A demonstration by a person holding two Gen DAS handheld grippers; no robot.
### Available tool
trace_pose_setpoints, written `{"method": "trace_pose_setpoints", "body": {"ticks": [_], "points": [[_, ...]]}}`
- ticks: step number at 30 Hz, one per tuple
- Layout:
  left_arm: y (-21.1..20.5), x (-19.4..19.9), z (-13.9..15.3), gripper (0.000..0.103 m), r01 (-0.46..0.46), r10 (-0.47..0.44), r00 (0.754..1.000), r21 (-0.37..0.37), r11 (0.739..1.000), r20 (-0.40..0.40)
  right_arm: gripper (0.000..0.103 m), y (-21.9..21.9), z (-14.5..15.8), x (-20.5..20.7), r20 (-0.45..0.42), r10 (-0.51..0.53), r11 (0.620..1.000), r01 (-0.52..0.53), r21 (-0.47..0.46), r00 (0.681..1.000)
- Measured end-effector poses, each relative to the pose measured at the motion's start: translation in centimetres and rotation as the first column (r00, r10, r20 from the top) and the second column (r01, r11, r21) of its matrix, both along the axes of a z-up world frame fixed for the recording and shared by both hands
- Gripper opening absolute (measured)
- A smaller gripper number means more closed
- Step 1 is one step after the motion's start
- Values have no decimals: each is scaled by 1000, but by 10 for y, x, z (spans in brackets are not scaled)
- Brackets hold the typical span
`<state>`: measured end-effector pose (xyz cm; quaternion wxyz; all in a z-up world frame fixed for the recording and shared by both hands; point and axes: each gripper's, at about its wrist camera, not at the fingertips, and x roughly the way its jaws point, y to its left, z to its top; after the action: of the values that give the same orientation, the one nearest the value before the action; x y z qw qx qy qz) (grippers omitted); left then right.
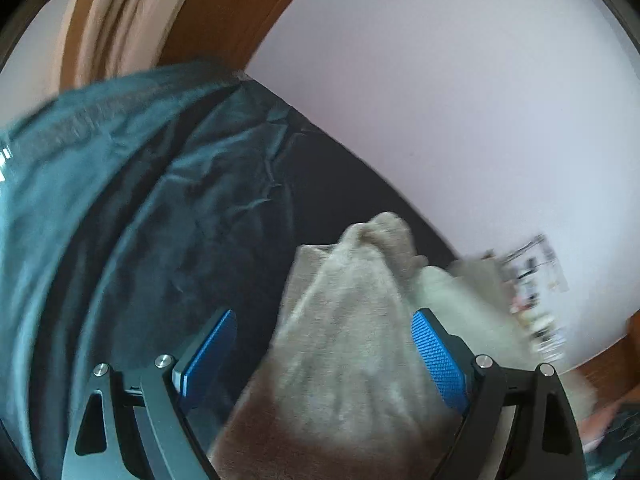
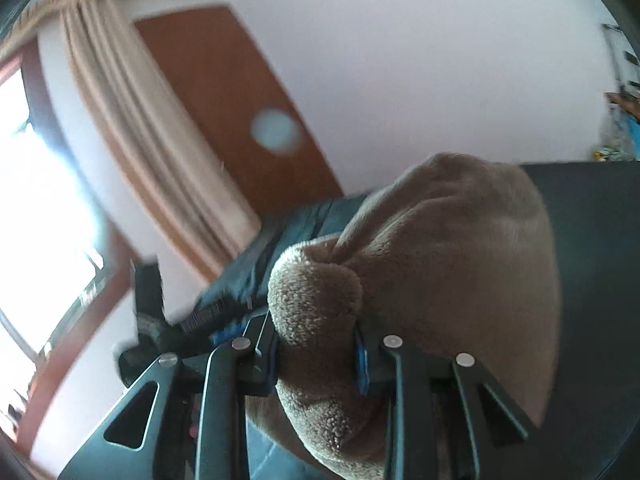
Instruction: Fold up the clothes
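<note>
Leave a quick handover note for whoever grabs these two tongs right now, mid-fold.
Left tongs: open, the beige fleecy garment lying between the blue pads, not clamped.
Right tongs: shut on a bunched fold of the same beige garment.
A teal garment lies crumpled on the dark table beyond it.
Done: no finished fold visible.
Left: fold the beige piece, then the teal one.

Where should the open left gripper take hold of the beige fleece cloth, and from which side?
Grip the bunched fold of the beige fleece cloth lying between the left gripper pads, coming straight ahead. The right gripper already clamps another bunch, so the cloth hangs taut.
</note>
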<state>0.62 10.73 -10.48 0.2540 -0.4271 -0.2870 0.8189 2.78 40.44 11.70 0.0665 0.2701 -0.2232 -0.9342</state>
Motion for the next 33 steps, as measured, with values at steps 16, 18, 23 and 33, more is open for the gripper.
{"method": "trace_pose_setpoints", "body": {"ticks": [16, 18, 23, 33], "points": [[42, 10, 2, 91, 287, -283, 958, 205, 936, -53, 60, -32, -37, 24, 41, 165, 970, -170, 173, 985], [49, 14, 3, 91, 315, -308, 949, 189, 930, -67, 61, -30, -40, 34, 30, 200, 966, -202, 159, 979], [66, 14, -2, 91, 384, -381, 923, 178, 906, -48, 64, -28, -51, 36, -19, 255, 963, -252, 94, 967], [102, 1, 5, 91, 477, -485, 872, 99, 873, 74, 71, -48, -58, 35, -25, 263, 942, -251, 223, 965]]}}
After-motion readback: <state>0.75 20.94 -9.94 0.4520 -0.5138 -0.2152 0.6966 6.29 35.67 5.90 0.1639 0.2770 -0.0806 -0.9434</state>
